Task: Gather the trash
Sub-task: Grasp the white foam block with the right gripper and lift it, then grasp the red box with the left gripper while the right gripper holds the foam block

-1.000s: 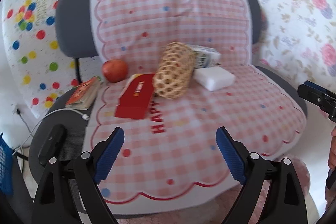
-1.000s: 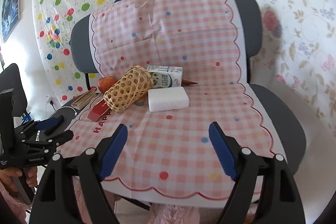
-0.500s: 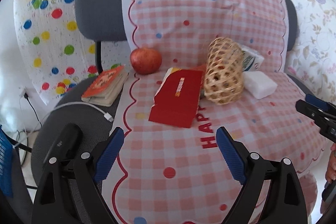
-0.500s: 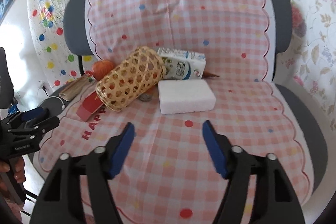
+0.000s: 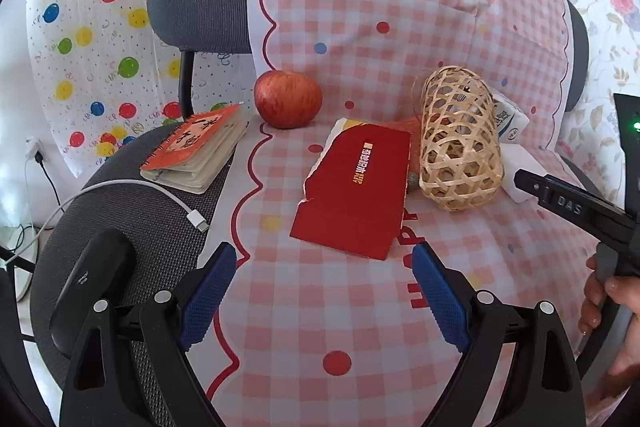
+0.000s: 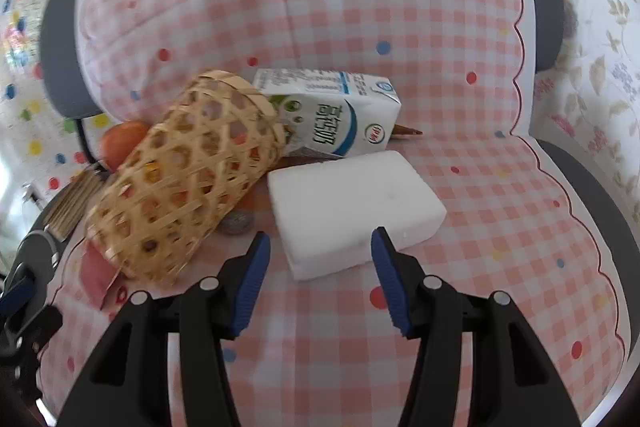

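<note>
The white foam block (image 6: pixel 352 203) lies on the chair's checked cloth (image 6: pixel 480 267), just ahead of the right claw (image 6: pixel 320 263), its long axis running left to right across the closing jaws; nothing sits between them yet. The left claw (image 5: pixel 320 291) hovers open and empty near the torn red envelope (image 5: pixel 354 187).
</note>
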The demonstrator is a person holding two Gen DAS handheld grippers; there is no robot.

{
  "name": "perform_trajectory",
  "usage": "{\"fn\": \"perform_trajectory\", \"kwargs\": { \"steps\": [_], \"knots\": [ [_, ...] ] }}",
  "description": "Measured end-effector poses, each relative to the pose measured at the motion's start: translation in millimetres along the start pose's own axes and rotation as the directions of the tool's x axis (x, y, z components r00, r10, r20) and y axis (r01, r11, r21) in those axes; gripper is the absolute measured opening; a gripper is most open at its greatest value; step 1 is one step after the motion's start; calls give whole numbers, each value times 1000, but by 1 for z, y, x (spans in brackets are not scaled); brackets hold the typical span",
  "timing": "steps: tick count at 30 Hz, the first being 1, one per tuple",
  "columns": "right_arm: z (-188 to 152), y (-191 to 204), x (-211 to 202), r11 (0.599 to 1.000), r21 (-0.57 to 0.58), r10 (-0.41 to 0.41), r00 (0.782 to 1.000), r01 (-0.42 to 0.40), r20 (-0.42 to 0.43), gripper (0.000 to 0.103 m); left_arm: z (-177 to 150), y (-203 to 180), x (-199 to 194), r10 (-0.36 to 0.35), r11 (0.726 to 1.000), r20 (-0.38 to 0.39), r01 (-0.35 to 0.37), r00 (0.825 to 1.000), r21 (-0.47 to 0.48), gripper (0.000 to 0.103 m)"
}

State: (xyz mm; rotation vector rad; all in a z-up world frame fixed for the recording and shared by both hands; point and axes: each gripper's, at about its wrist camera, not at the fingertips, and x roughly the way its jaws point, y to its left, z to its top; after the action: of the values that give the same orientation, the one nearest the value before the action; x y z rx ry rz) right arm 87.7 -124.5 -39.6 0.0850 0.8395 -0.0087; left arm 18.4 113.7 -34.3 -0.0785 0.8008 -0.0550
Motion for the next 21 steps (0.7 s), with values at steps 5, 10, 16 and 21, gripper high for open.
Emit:
{"fn": "perform_trajectory", "kwargs": {
  "steps": [5, 10, 16, 21],
  "knots": [
    [-1, -5, -1, 1000, -11, 18, 1000, -18, 5, 33, 0, -6, 7, -16, 999, -14, 17, 1000, 37, 89],
    [-12, -16, -31, 996, -47, 78, 995, -75, 55, 31, 2, -9, 15, -40, 997, -36, 42, 999, 63, 90],
    [-27, -30, -67, 989, -76, 134, 986, -127, 96, 32, 14, -16, 39, -57, 994, -99, 66, 993, 89, 90],
    [-29, -33, -76, 986, -79, 155, 983, -148, 102, 33, 29, -9, 62, -44, 998, -141, 51, 989, 45, 90]
  ]
}}
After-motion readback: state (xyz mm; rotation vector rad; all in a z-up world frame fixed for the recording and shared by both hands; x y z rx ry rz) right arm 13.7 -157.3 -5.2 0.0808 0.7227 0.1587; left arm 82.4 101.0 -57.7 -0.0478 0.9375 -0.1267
